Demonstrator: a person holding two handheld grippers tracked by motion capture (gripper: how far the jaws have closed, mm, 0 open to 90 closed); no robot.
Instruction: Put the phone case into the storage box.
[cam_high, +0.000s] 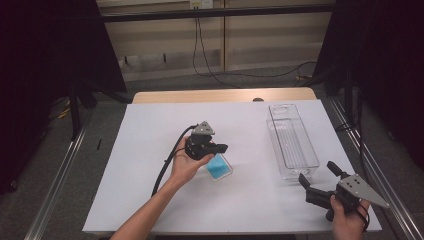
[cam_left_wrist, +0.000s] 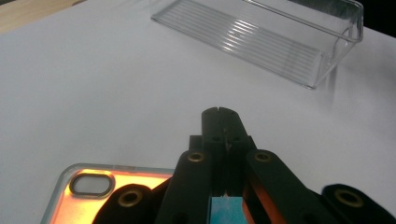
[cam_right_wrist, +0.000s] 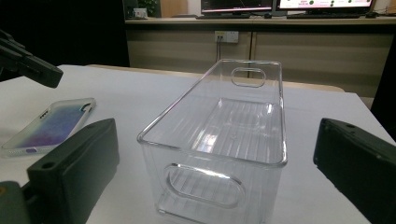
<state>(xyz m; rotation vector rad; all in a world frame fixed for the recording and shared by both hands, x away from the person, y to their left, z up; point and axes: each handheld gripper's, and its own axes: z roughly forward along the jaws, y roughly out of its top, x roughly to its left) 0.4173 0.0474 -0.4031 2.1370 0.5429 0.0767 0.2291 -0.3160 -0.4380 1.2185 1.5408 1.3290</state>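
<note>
A clear phone case with a blue inside lies flat on the white table, near its middle. My left gripper hovers just over the case's far end with its jaws shut and nothing between them. In the left gripper view the shut tips point out over bare table, and the case looks orange beneath the jaws. My right gripper stands wide open at the front right, facing the near end of a clear plastic bin. In the right gripper view the bin sits between the spread fingers, with the case to the left.
The bin is long, empty and upright, with handle cut-outs at both ends, on the table's right side. Cables trail across the floor behind the table. Metal rails run along both sides, and a dark stand is at the left.
</note>
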